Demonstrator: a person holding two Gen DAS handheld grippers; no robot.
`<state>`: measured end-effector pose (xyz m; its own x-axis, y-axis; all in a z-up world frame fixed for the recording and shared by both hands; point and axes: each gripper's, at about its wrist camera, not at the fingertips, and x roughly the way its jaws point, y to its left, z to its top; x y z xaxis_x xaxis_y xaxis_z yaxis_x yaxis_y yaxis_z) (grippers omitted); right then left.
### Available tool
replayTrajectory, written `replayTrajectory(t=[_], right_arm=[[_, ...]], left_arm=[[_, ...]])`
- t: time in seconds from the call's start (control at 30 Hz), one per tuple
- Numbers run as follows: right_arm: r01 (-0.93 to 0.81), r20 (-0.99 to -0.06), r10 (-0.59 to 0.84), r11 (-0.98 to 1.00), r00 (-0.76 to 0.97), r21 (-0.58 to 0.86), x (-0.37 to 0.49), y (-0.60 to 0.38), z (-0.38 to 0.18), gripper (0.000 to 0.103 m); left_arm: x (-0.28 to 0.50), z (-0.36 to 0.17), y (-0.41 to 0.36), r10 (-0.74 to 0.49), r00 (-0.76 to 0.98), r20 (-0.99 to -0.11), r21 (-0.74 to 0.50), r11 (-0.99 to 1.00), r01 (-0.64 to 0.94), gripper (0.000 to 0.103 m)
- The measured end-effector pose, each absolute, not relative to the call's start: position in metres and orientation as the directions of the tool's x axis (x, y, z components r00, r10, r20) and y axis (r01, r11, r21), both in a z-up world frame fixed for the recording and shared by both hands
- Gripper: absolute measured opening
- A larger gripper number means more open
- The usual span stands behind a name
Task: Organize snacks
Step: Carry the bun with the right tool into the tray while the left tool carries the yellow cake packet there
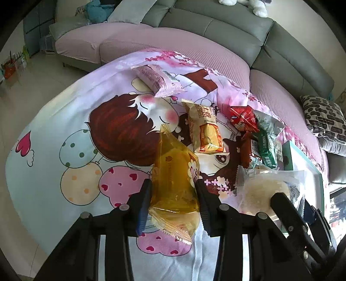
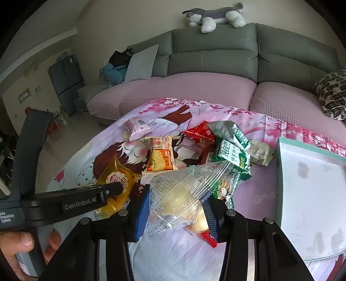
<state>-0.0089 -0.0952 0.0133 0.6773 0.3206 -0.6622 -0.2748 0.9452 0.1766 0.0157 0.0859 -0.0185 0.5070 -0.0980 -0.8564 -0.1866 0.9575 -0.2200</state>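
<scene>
A grey sectional sofa (image 2: 214, 49) with pink seat covers fills the far side of the room, a plush husky (image 2: 214, 16) sprawled along its back. Nearer, a table draped in a pink cartoon-print cloth (image 1: 64, 134) carries a loose heap of snack packets (image 2: 216, 144) at centre, beside a mint-edged white box (image 2: 311, 190) on the right. The left gripper (image 1: 173, 194) is pressed onto a translucent amber pastry packet (image 1: 175, 173), pinching it across its middle; the right gripper (image 2: 176, 207) clamps a clear crinkled bag holding a pale bun (image 2: 175, 194), just right of the amber one. Both packets sit at the near edge of the heap. The soft wrappers likely call for a gentle squeeze and a clean lift clear of neighbouring packets, probably toward the box.
</scene>
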Motion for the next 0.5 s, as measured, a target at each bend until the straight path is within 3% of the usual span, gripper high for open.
replayTrajectory(t=[0.5], right_arm=[[-0.196,-0.585,0.289,0.956,0.758,0.218,-0.01,-0.143,0.039,0.048]], left_arm=[[0.019,0.012,0.061,-0.102,0.539,-0.836,-0.214,0.966,-0.148,0.042]])
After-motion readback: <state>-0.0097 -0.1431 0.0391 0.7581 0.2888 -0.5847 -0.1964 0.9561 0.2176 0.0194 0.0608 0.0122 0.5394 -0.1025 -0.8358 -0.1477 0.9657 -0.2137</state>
